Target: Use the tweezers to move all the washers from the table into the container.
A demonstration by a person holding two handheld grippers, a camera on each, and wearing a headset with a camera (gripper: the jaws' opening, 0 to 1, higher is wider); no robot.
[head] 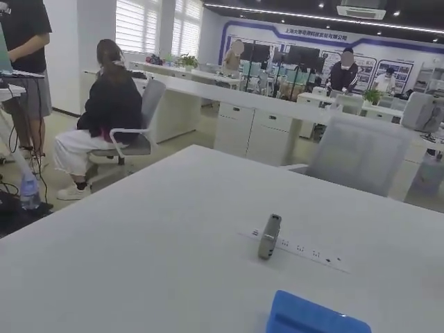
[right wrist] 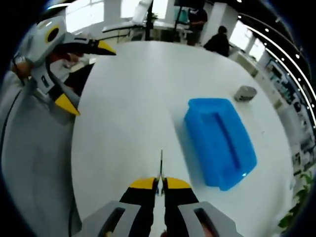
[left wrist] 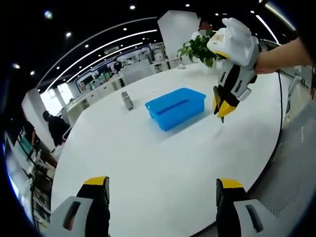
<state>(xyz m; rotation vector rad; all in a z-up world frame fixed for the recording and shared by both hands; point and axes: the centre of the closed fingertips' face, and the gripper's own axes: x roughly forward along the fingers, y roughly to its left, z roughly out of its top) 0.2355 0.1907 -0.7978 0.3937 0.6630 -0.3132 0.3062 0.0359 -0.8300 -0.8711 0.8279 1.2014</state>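
White table (head: 139,263) | one blue container (left wrist: 175,107) | left gripper (left wrist: 163,182) jaws spread | right gripper (right wrist: 160,183) pinching one tweezers (right wrist: 161,165)

left tool (left wrist: 163,182) | right tool (right wrist: 161,183) | grey-white shells | black jaws capped yellow

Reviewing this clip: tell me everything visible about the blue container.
The blue container is a shallow rectangular bin with rounded corners, plastic by its look, evenly bright blue, with a raised rim around a recessed middle. It sits flat and level on the white table. A small grey device stands near one end, apart from it. Nothing but the table touches it. Whether anything lies inside cannot be told.
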